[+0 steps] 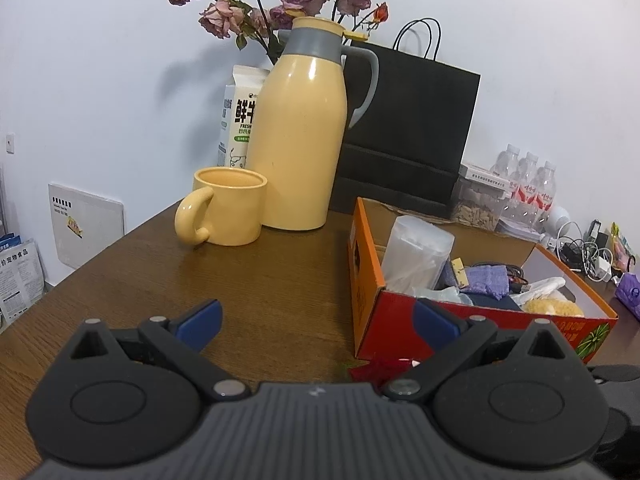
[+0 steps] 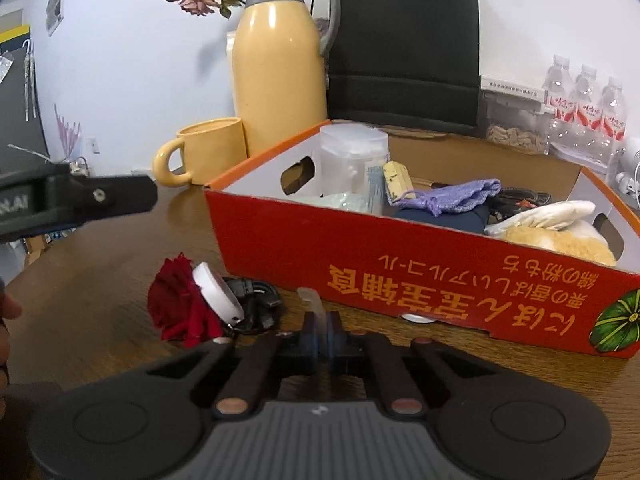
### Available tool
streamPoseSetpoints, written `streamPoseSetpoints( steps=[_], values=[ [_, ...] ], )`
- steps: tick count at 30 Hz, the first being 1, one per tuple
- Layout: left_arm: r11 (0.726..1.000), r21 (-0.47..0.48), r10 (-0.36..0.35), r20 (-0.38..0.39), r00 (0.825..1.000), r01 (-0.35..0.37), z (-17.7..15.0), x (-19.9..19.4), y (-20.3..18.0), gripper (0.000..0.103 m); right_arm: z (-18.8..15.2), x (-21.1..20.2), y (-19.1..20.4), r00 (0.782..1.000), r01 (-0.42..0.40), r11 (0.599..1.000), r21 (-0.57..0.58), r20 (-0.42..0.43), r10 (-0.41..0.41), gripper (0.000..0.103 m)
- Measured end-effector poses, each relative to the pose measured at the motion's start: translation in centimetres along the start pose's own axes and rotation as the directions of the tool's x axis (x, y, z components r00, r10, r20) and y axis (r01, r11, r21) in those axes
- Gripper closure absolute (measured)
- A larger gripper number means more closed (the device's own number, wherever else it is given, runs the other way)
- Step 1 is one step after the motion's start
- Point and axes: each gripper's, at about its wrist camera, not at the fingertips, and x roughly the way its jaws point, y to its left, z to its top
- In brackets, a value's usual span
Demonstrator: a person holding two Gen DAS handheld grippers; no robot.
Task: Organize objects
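Observation:
An orange cardboard box (image 2: 360, 248) holds a clear plastic container (image 2: 352, 152), a purple pouch (image 2: 460, 196) and other items; it also shows in the left wrist view (image 1: 368, 280). My right gripper (image 2: 320, 334) is shut on a small translucent piece (image 2: 312, 300) just in front of the box. A red fabric rose (image 2: 180, 304) with a white round base (image 2: 218, 292) and a black cable (image 2: 256, 304) lie on the table left of it. My left gripper (image 1: 316, 320) is open and empty above the table; the rose (image 1: 380, 368) lies below it.
A yellow thermos jug (image 1: 300, 132) and yellow mug (image 1: 228, 212) stand behind on the wooden table (image 1: 260, 272). A black paper bag (image 1: 408, 128), milk carton (image 1: 240, 120), dried roses, water bottles (image 1: 528, 184) and cables (image 1: 580, 248) line the back.

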Motion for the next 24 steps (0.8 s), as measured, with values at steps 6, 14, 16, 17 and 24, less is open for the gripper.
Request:
streamPoseSetpoints(
  steps=[6,14,16,17,24],
  values=[
    [1.000,0.010,-0.007,0.018,1.000,0.006,-0.2,0.2,-0.3,0.000,-0.4,-2.0,-0.5,0.996,0.024,1.000,-0.019,0.082,-0.022,0.099],
    [0.976,0.211,-0.043,-0.017,0.999,0.046,-0.6,0.5,-5.5,0.000,-0.6,-4.6,-4.1,0.988,0.028,0.998,0.049,0.152,-0.035,0.099],
    [0.963,0.263,-0.054,-0.047,0.997,0.064,-0.9,1.0,-7.2,0.002,-0.6,-5.1,-5.1,0.985,0.032,0.997,0.067,0.168,-0.042,0.099],
    [0.955,0.287,-0.057,-0.058,0.997,0.071,-1.0,1.2,-7.9,0.005,-0.6,-5.4,-5.7,0.983,0.034,0.996,0.077,0.176,-0.047,0.099],
    [0.905,0.412,-0.023,-0.200,0.980,0.105,-2.1,4.1,-11.7,0.039,-0.9,-6.7,-8.9,0.977,0.033,0.992,0.119,0.204,-0.057,0.099]
  ],
)
